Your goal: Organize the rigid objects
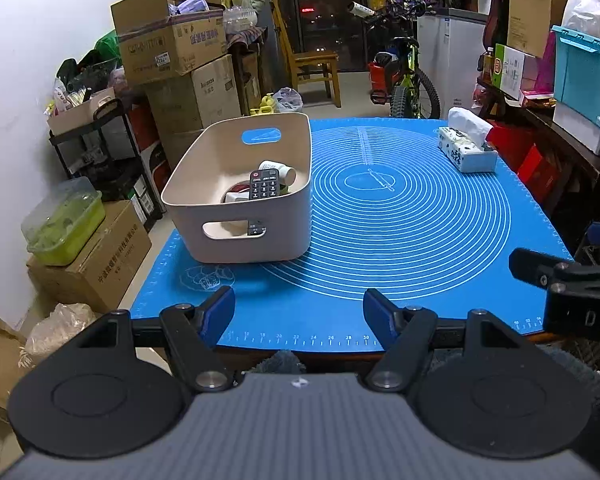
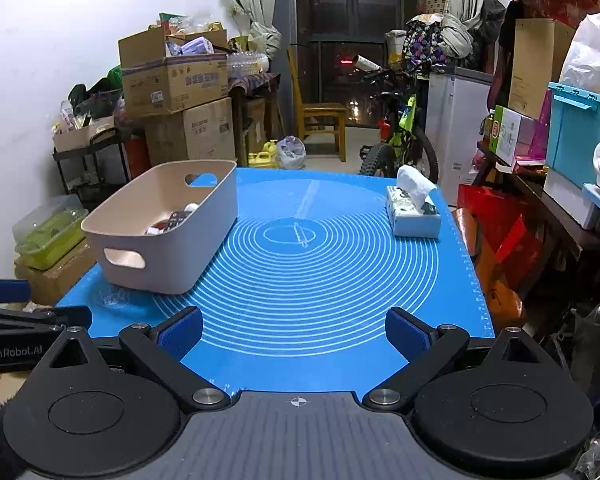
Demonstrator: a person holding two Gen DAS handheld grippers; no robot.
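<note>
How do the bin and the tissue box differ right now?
The bin is beige, open-topped, with handle cutouts, and holds a remote and a white bottle; the tissue box is a smaller white patterned pack with a tissue sticking out. The bin sits left on the mat, the tissue box far right. Both rest upright on the mat.
</note>
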